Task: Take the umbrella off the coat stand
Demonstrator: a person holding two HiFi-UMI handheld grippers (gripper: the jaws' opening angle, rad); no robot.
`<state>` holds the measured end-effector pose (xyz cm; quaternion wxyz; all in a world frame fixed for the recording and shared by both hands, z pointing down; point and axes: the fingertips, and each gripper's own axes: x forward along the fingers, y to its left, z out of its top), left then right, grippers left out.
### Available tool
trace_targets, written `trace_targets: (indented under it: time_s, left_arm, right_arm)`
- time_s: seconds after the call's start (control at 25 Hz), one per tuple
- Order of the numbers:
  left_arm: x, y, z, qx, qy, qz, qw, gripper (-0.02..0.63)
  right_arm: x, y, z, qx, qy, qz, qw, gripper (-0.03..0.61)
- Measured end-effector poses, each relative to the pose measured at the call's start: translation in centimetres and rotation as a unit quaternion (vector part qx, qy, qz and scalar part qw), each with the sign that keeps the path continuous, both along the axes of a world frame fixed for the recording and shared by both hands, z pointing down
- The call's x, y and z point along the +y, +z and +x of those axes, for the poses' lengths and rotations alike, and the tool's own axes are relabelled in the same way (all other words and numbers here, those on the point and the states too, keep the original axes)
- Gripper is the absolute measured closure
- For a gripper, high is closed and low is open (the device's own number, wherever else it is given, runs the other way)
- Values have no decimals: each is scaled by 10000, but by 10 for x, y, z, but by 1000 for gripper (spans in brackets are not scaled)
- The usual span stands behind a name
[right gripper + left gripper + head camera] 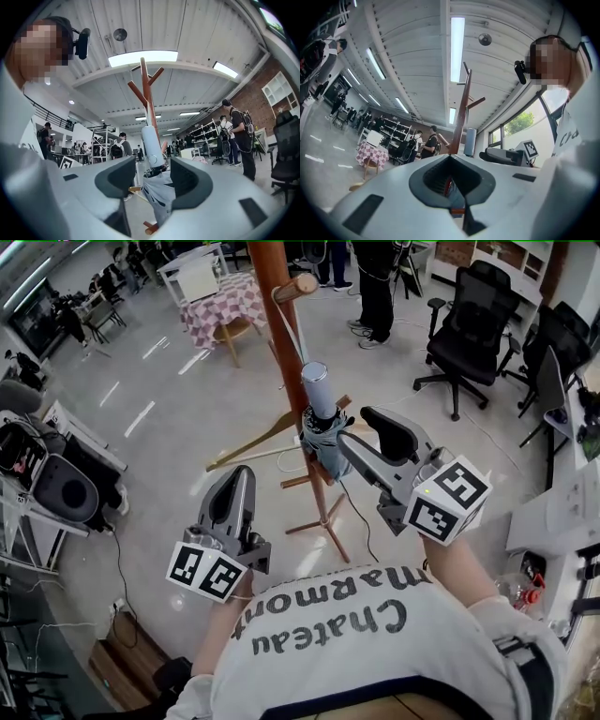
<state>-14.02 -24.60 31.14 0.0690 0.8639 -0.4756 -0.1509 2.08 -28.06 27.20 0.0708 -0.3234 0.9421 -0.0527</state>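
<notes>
Umbrella hung folded against the coat stand, handle up | your right gripper: jaws apart around its fabric, not pressing | your left gripper: jaws closed, empty, beside the stand | probably light, canopy soft and slippery; the stiff handle looked the surer hold

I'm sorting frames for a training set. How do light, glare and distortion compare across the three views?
Head view: even light, sharp, with pale lamp streaks on the floor. Left gripper view: heavy fisheye, dark corners, a blown-out ceiling lamp. Right gripper view: same fisheye, bright lamp panel, yet the umbrella reads clearly.
</notes>
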Motion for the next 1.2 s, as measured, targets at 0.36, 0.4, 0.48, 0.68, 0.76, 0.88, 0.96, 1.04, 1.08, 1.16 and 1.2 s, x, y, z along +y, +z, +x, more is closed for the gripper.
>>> trace_targets:
  time_s: [0.36, 0.4, 0.48, 0.68, 0.76, 0.88, 0.96, 1.04, 1.08, 1.16, 1.2]
  left_arm:
    - [-4, 7, -30, 112, -237, -65, 9996, 591]
    - [-5, 8, -32, 116, -248, -87, 9996, 591]
    - [-6, 8, -36, 96, -282, -113, 9995, 591]
    - [-6, 8, -41, 106, -363, -86, 9992, 591]
    - [-6, 9, -42, 114, -373, -78, 9992, 591]
    - [-4, 8, -44, 106, -390, -79, 9992, 591]
    - [-3, 7, -46, 101, -417, -72, 9991, 591]
    - [-2, 6, -49, 118, -454, -67, 9989, 591]
    - [-2, 6, -50, 131, -470, -63, 9988, 591]
    - [-2, 6, -51, 150, -474, -54, 9988, 591]
    - [-2, 6, -51, 152, -462, -53, 9988, 591]
  right_arm:
    - [-19, -20, -24, 483, 99, 629, 9968, 354]
    - [-23, -21, -26, 457, 141, 647, 9968, 354]
    - [-26, -24, -29, 367, 146, 623, 9973, 354]
    - [-28, -26, -38, 270, 35, 584, 9979, 354]
    - [-30, -24, -42, 333, 47, 586, 9977, 354]
    - [-34, -24, -43, 280, 127, 572, 9979, 361]
    - [-35, -25, -41, 203, 189, 560, 9980, 410]
    - [-36, -25, -41, 180, 239, 568, 9979, 410]
    - [-36, -25, -41, 194, 259, 591, 9977, 410]
    - [-36, -24, -42, 217, 273, 623, 9974, 411]
    - [-36, -25, -42, 211, 266, 622, 9975, 411]
